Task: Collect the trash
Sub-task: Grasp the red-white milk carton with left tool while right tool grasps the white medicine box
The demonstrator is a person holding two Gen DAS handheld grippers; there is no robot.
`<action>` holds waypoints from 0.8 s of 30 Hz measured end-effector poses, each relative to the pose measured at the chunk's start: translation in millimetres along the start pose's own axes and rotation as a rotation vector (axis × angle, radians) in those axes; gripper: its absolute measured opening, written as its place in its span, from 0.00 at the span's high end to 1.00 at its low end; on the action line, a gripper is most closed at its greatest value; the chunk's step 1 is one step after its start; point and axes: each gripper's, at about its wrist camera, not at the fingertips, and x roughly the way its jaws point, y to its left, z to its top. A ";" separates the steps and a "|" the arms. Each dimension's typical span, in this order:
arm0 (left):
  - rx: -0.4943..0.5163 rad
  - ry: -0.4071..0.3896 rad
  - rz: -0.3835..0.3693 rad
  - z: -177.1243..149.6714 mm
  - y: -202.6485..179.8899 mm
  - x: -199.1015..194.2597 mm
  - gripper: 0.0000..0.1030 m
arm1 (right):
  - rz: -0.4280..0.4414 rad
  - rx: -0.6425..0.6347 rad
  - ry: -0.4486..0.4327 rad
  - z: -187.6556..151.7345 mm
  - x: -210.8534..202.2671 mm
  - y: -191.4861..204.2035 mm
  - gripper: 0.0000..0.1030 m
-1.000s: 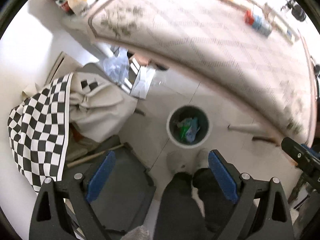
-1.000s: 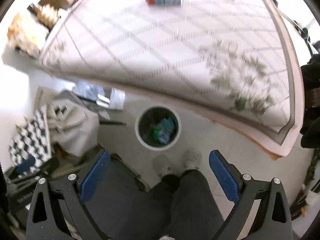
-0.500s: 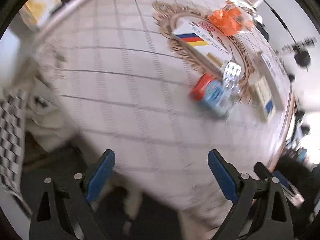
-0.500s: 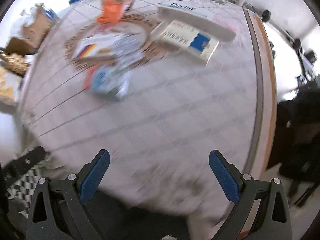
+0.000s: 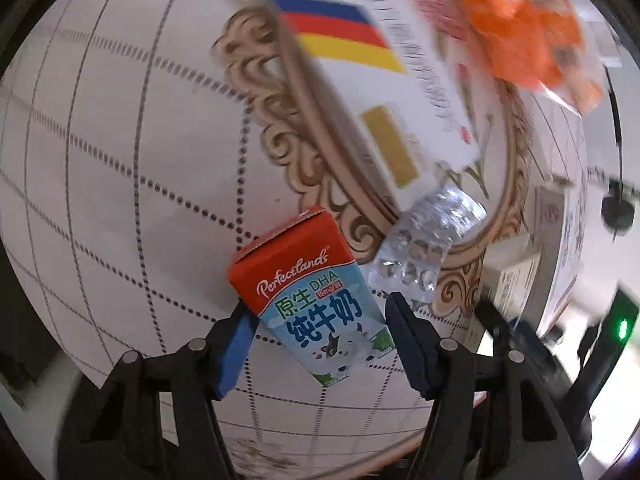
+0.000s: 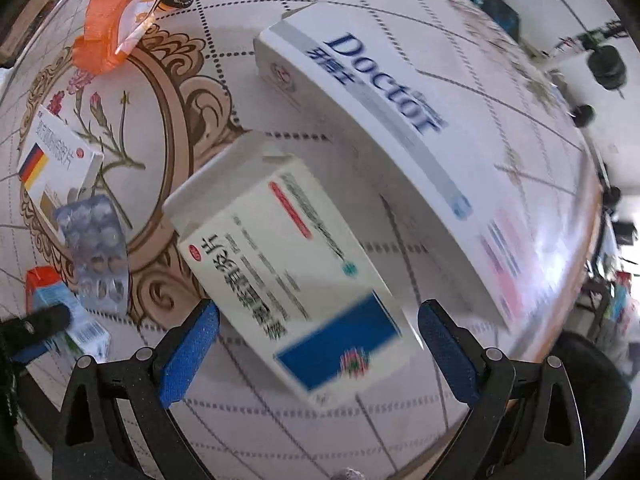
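Observation:
A red and blue milk carton [image 5: 308, 300] lies slanted on the patterned tablecloth [image 5: 120, 160]. My left gripper [image 5: 320, 320] points down over it. Its jaws are closing, and both pads touch the carton's sides. In the right wrist view this carton [image 6: 48, 284] sits at the far left under a black left finger. My right gripper [image 6: 318, 332] hangs open astride a white and blue medicine box [image 6: 288, 280], and its pads stand clear of the box's sides.
A white box with flag stripes [image 5: 372, 80], a silver blister pack [image 5: 424, 244] and an orange wrapper [image 5: 528, 44] lie beyond the carton. A long white "Doctor" box [image 6: 384, 128] lies behind the medicine box. The table's edge [image 6: 576, 280] runs down the right.
Both grippers swung from above the floor bin to the tabletop and came down close. The left jaws narrowed onto the milk carton. The right jaws stayed wide.

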 end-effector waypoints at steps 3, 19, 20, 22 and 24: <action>0.251 -0.069 0.128 -16.0 -21.5 -9.9 0.41 | 0.018 0.021 -0.005 0.1 5.6 -1.4 0.05; 0.325 0.030 0.186 -23.4 -3.0 13.8 0.40 | 0.283 0.336 0.023 -78.4 4.5 -21.2 0.02; 0.326 0.021 0.189 -25.1 -1.7 13.1 0.40 | 0.261 0.303 0.011 -76.5 3.6 -10.0 0.02; 0.336 0.010 0.197 -29.6 -0.9 12.0 0.44 | 0.212 0.248 0.014 -73.2 5.7 3.5 0.02; 0.371 -0.018 0.219 -38.1 -2.4 11.2 0.45 | 0.160 0.219 0.022 -72.8 9.2 13.1 0.02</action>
